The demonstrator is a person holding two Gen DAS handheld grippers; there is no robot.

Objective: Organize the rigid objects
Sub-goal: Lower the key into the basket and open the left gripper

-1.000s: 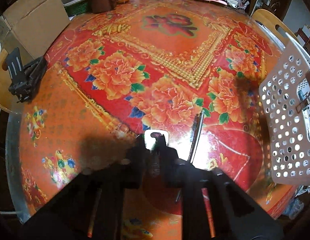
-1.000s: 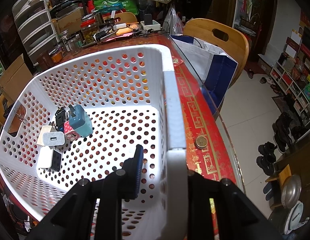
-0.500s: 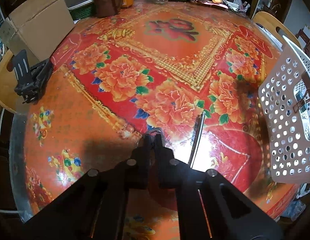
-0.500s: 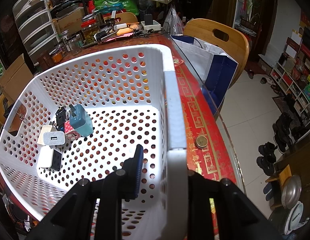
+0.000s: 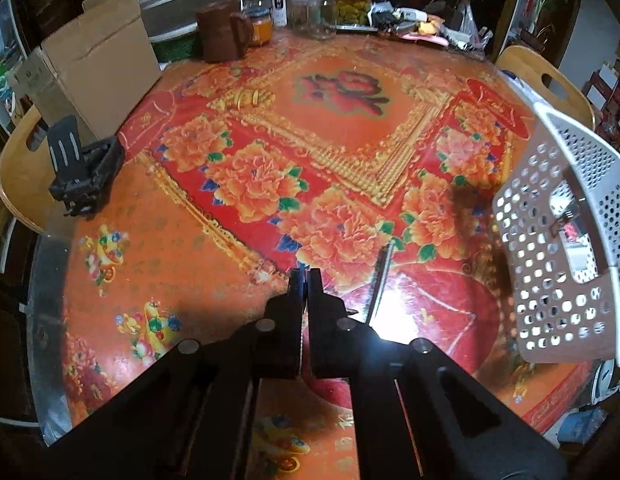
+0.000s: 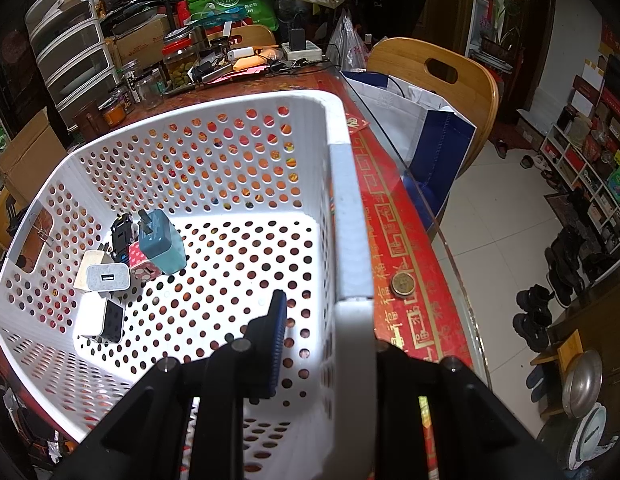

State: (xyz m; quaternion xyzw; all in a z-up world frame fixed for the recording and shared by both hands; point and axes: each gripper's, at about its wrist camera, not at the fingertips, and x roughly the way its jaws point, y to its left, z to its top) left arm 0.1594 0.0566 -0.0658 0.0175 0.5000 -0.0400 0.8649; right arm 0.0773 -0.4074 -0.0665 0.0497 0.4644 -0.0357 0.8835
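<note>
My left gripper (image 5: 305,280) is shut with nothing visible between its fingers, raised above the red and orange floral table (image 5: 334,128). A thin dark metal rod (image 5: 380,276) lies on the table just right of it. The white perforated basket (image 5: 550,264) stands at the table's right edge. My right gripper (image 6: 322,308) straddles the basket's right wall (image 6: 346,220), one finger inside and the other hidden behind the wall. Inside the basket lie several chargers: a teal one (image 6: 162,242), a white one (image 6: 107,278) and a white-and-black one (image 6: 101,318).
A black stand (image 5: 83,166) sits at the table's left edge beside a cardboard box (image 5: 93,80). A brown jug (image 5: 223,36) and jars (image 5: 350,4) line the far edge. A coin (image 6: 402,283) lies right of the basket. Wooden chairs (image 6: 434,92) stand around the table.
My left gripper shut fully and rose and drew back; the small shiny thing seen at its tips a second ago no longer shows. The right gripper and basket have not moved.
</note>
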